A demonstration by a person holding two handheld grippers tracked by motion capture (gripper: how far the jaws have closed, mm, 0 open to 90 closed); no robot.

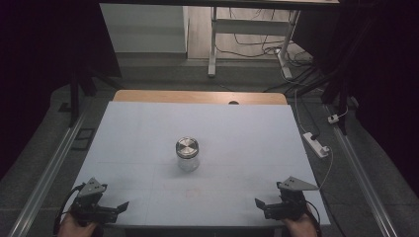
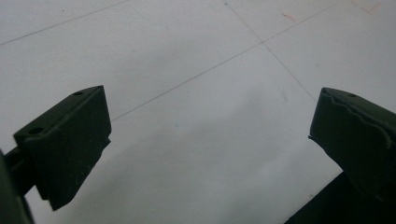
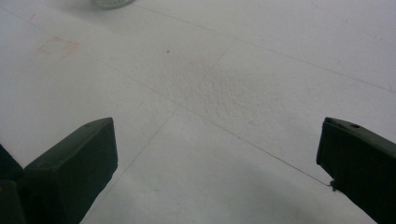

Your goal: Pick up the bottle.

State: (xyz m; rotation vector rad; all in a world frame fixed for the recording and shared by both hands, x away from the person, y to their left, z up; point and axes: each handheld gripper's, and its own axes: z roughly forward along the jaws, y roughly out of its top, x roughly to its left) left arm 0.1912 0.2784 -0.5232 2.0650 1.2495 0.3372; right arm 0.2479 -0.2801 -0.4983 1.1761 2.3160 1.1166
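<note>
Dim room, white-covered desk [image 1: 148, 133] under lamp. Glass jar [image 1: 188, 154] with metal screw lid [image 1: 187, 146] upright at desk centre, untouched. Left gripper [image 1: 121, 207] at 7 o'clock of jar, right gripper [image 1: 258, 203] at 5 o'clock, both well apart from it, jaws spread wide, nothing between them. Judged: start pose, approach not begun. Next move likely: one gripper steadies glass body, other closes on lid.

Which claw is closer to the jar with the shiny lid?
Left, but only just. The jar stands mid-table; the left gripper sits at the near left edge, the right gripper at the near right edge, both open and well short of it.
</note>
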